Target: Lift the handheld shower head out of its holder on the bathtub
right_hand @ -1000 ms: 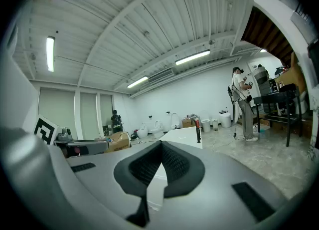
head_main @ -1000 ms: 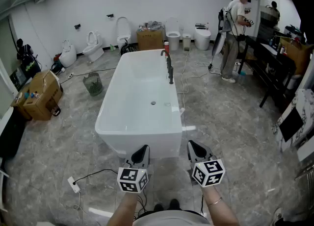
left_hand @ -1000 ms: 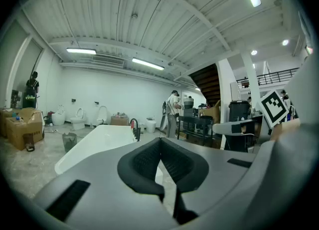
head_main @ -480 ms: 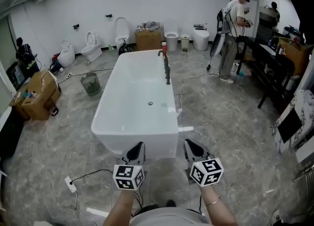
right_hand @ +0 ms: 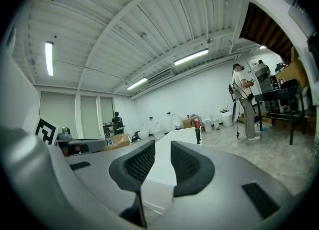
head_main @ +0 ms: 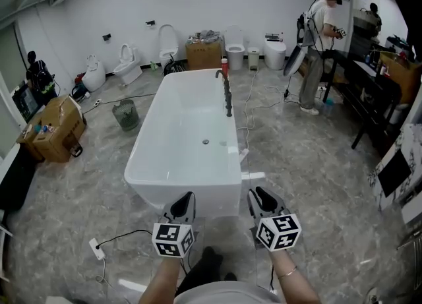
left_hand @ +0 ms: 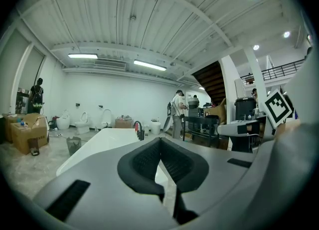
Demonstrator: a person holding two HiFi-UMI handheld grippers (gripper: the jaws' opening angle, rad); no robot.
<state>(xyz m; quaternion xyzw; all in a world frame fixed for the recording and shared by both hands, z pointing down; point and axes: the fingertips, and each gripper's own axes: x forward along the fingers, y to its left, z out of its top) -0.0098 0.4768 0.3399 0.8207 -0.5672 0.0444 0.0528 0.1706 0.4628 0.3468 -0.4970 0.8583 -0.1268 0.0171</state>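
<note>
Dark handheld shower head point(head_main: 229, 101) stands in its holder among the dark tap fittings on the right-hand rim of a white freestanding bathtub point(head_main: 155, 187). At this range it is too small to tell apart from the fittings. A slim red canister point(head_main: 224, 65) stands just beyond it on the same rim.

At the tub's near end, both tools are held roughly level and point along its length, well short of the fixture. The left gripper point(head_main: 186, 197) has its black ribbed jaws clenched, tips touching, with nothing between them. The right gripper point(head_main: 258, 192) has its jaws parted (they have just been opening); in its own view only the tub's white rim shows through the gap, and the pads touch nothing.

Around the tub, the grey marbled floor point(head_main: 297, 164) is scattered with cables. A brown cardboard box point(head_main: 56, 124) sits at the left, white toilets point(head_main: 125, 65) line the far wall, and a person in a pale shirt point(head_main: 318, 39) stands at the far right.
</note>
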